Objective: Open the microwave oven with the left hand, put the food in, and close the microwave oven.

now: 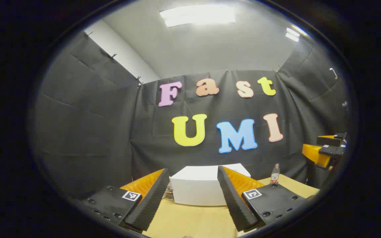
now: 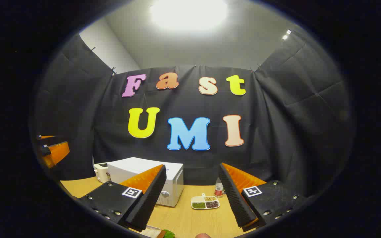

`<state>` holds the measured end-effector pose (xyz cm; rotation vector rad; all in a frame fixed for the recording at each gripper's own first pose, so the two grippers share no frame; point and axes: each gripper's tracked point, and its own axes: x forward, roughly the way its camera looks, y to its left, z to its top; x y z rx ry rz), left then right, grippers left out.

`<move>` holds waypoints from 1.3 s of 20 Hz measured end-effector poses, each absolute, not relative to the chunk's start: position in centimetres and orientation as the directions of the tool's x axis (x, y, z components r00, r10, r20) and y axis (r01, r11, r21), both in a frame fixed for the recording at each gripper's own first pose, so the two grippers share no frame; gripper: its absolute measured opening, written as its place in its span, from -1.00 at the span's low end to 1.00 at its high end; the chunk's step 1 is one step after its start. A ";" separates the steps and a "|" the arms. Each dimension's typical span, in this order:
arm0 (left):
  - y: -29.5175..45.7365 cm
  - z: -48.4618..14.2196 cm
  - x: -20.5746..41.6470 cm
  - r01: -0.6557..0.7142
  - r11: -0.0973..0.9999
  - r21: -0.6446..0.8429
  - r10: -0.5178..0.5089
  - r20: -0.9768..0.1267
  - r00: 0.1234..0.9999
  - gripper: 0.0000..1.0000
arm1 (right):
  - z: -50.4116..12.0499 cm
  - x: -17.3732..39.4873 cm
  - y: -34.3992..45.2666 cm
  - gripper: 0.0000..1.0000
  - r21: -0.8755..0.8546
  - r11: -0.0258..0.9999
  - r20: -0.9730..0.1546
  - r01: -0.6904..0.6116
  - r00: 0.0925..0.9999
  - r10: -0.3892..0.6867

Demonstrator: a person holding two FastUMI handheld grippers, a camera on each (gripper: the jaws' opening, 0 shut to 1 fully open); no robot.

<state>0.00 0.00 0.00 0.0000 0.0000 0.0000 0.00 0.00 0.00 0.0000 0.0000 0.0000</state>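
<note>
straight ahead of the left hand-held gripper (image 1: 193,201), beyond its fingertips, the white microwave oven (image 1: 198,186) is seen standing on the wooden desk (image 1: 190,219) with its door closed. the fingers of this hand-held gripper are spread wide and nothing is held between them. a small clear jar (image 1: 169,193) is tucked just beside the oven, behind the near finger on the view's left. a plastic bottle (image 1: 275,173) with a red label is seen farther off to the right on the desk. the right hand-held gripper (image 1: 326,150) is glimpsed at the right edge, raised above the desk; its state cannot be told from there.

from the right gripper view, the right hand-held gripper (image 2: 192,201) is likewise held wide apart and empty. the microwave oven (image 2: 147,180) is placed ahead and to its left, partly covered by its left finger, with a round knob visible on the front panel. a white toaster (image 2: 100,172) is set just beside the oven on its far side. a white divided dish (image 2: 205,202) with green, pale and dark portions is seen ahead between the fingers, on the desk (image 2: 184,218), and the bottle (image 2: 219,188) stands just behind it. close below the gripper, at the bottom edge, food (image 2: 159,233) with a green part is partly seen. the left hand-held gripper (image 2: 53,152) is seen at the left edge.
</note>
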 end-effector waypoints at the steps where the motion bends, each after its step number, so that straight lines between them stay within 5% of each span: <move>1: -0.1 0.1 0.0 0.000 1.000 0.000 0.000 0.001 1.000 0.99 | 0.1 -0.1 -0.1 0.91 -0.011 1.000 0.004 -0.002 1.000 0.002; 16: -6.7 -0.7 0.2 0.067 0.998 -0.003 -0.066 0.034 0.997 0.98 | -0.9 -2.3 -3.4 0.92 -0.021 1.000 0.048 -0.019 0.999 0.020; 20: -9.5 -3.9 3.4 0.116 0.993 0.014 -0.116 -0.006 0.993 0.82 | -2.1 -2.1 -4.2 0.91 -0.008 1.000 0.028 -0.009 1.000 0.010; 22: -10.7 -5.9 6.1 0.148 0.989 0.022 -0.148 -0.018 0.989 1.00 | -2.2 -1.6 -4.3 0.91 -0.010 1.000 0.026 0.000 1.000 0.001; 26: -13.3 -11.2 12.5 0.229 0.973 0.003 -0.228 -0.064 0.972 1.00 | -2.4 0.7 -4.7 0.92 -0.030 0.997 0.018 0.067 0.998 -0.066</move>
